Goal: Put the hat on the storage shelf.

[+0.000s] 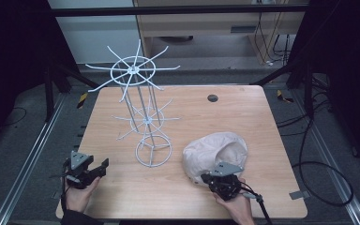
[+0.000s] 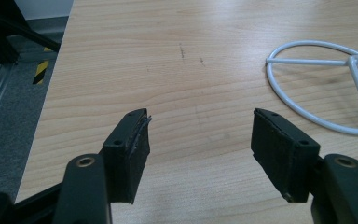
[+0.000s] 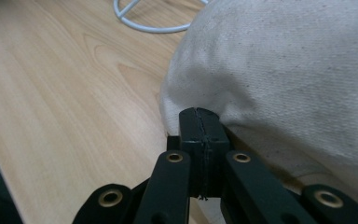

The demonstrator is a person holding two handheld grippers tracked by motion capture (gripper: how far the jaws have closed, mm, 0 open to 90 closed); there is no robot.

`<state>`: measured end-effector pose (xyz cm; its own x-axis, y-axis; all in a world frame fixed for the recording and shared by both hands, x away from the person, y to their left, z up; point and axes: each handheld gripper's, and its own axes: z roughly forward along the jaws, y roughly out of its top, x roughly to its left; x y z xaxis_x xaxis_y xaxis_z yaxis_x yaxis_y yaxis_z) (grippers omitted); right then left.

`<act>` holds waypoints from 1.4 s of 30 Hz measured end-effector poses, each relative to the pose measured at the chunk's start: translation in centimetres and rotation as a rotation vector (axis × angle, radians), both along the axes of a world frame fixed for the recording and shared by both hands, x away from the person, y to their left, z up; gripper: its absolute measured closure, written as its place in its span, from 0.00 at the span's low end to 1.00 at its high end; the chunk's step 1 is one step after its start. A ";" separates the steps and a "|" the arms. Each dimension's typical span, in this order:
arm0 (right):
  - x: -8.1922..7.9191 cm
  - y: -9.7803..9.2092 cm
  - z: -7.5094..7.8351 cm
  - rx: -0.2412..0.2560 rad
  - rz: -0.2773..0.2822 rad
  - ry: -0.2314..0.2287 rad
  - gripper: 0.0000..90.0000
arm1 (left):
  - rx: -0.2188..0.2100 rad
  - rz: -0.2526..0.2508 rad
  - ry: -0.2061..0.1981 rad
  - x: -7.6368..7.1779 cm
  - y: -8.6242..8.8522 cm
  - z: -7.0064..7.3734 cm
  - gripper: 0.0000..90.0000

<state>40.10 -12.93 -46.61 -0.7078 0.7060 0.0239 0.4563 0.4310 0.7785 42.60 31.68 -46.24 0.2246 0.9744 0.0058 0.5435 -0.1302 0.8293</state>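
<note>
My right gripper is pinched flat together, nosing the hat; I should open it first. My left gripper waits wide open near the rack.

Counter: pale wood grain, matt. Rack: white-coated wire, smooth w/ slight gloss. Hat: cream woven cloth, rough. Fingers: matt black.
</note>
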 end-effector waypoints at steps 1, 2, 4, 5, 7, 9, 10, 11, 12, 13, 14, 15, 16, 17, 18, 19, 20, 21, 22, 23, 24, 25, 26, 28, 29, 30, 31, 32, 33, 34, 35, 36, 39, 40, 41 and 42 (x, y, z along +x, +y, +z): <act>0.3 0.3 -0.1 0.000 -0.008 -0.010 1.00 | 0.001 0.000 0.002 0.0 0.0 0.0 0.41; 0.3 0.3 -0.1 0.000 -0.008 -0.010 1.00 | -0.001 0.000 0.004 0.0 0.0 0.0 0.41; 0.6 0.6 -0.2 0.006 -0.016 -0.020 1.00 | 0.004 0.000 0.007 0.1 0.0 -0.1 0.41; 0.7 0.8 -0.2 0.008 -0.023 -0.022 1.00 | 0.006 0.000 0.008 0.1 0.0 -0.1 0.41; 1.0 1.0 -0.3 0.006 -0.031 -0.030 1.00 | 0.007 -0.001 0.008 0.1 0.0 -0.1 0.41; 1.5 1.4 -0.3 0.007 -0.043 -0.035 1.00 | 0.006 -0.002 0.007 0.1 0.0 -0.1 0.40; 1.5 1.4 -0.3 0.007 -0.043 -0.035 1.00 | 0.008 -0.003 0.007 0.1 0.0 -0.1 0.40; 1.7 1.5 -0.4 0.005 -0.045 -0.037 1.00 | 0.009 -0.003 0.006 0.1 0.0 -0.1 0.40; 1.8 1.5 -0.4 0.009 -0.046 -0.036 1.00 | 0.012 -0.004 0.007 0.1 0.0 -0.2 0.40; 1.9 1.7 -0.3 0.013 -0.049 -0.036 1.00 | 0.016 -0.006 0.013 0.2 -0.1 -0.2 0.40; 1.9 1.7 -0.3 0.013 -0.049 -0.036 1.00 | 0.016 -0.006 0.013 0.2 -0.1 -0.2 0.40; 1.7 1.7 -0.2 0.027 -0.037 -0.033 1.00 | 0.019 -0.009 0.014 0.3 -0.1 -0.3 0.40; 1.7 1.7 -0.2 0.027 -0.037 -0.033 1.00 | 0.019 -0.009 0.014 0.3 -0.1 -0.3 0.40; 1.4 1.5 0.2 0.042 -0.024 -0.038 1.00 | 0.022 -0.013 0.015 0.3 -0.1 -0.3 0.40; 1.4 1.5 0.2 0.042 -0.024 -0.038 1.00 | 0.022 -0.013 0.015 0.3 -0.1 -0.3 0.40; 1.2 1.4 0.4 0.049 -0.023 -0.042 1.00 | 0.023 -0.013 0.014 0.3 -0.2 -0.3 0.40; 1.0 1.2 0.7 0.056 -0.020 -0.046 1.00 | 0.022 -0.012 0.014 0.3 -0.2 -0.3 0.40; 0.8 0.9 1.0 0.061 -0.018 -0.054 1.00 | 0.022 -0.012 0.014 0.3 -0.2 -0.3 0.40; 0.6 0.6 1.4 0.071 -0.021 -0.057 1.00 | 0.023 -0.012 0.015 0.3 -0.2 -0.3 0.40; 0.3 -0.3 2.2 0.100 -0.027 -0.072 1.00 | 0.023 -0.011 0.015 0.3 -0.2 -0.3 0.40; 0.3 -0.3 2.2 0.100 -0.027 -0.072 1.00 | 0.023 -0.011 0.015 0.3 -0.2 -0.3 0.40; 0.1 -0.8 2.6 0.112 -0.036 -0.081 1.00 | 0.023 -0.012 0.016 0.3 -0.2 -0.4 0.40; 0.0 -1.4 3.0 0.123 -0.046 -0.088 1.00 | 0.022 -0.011 0.016 0.3 -0.2 -0.4 0.39; -0.1 -2.5 3.7 0.136 -0.070 -0.112 1.00 | 0.022 -0.011 0.018 0.3 -0.1 -0.4 0.39; 0.0 -3.1 4.0 0.141 -0.085 -0.123 1.00 | 0.023 -0.009 0.019 0.3 -0.1 -0.4 0.39; 0.1 -3.8 4.3 0.146 -0.102 -0.129 1.00 | 0.024 -0.009 0.019 0.3 -0.2 -0.4 0.39; 0.2 -4.4 4.5 0.146 -0.120 -0.135 1.00 | 0.024 -0.008 0.018 0.3 -0.2 -0.4 0.39; 0.4 -5.1 4.6 0.145 -0.138 -0.142 1.00 | 0.023 -0.008 0.017 0.3 -0.2 -0.4 0.39; 0.9 -6.3 4.7 0.139 -0.174 -0.157 1.00 | 0.025 -0.010 0.018 0.3 -0.2 -0.4 0.40; 0.9 -6.3 4.7 0.139 -0.174 -0.157 1.00 | 0.025 -0.010 0.018 0.3 -0.2 -0.4 0.40; 1.2 -6.8 4.7 0.140 -0.195 -0.159 1.00 | 0.026 -0.010 0.018 0.4 -0.2 -0.4 0.40; 1.5 -7.5 4.6 0.134 -0.215 -0.163 1.00 | 0.025 -0.011 0.019 0.4 -0.2 -0.5 0.40; 2.6 -9.1 4.5 0.120 -0.276 -0.165 1.00 | 0.024 -0.014 0.021 0.4 -0.2 -0.5 0.41; 3.1 -9.6 4.4 0.120 -0.299 -0.164 1.00 | 0.024 -0.014 0.022 0.4 -0.2 -0.5 0.41; 3.3 -10.0 4.4 0.114 -0.312 -0.166 1.00 | 0.023 -0.013 0.021 0.4 -0.3 -0.5 0.41; 3.7 -10.3 4.3 0.117 -0.328 -0.164 1.00 | 0.025 -0.013 0.021 0.4 -0.3 -0.5 0.41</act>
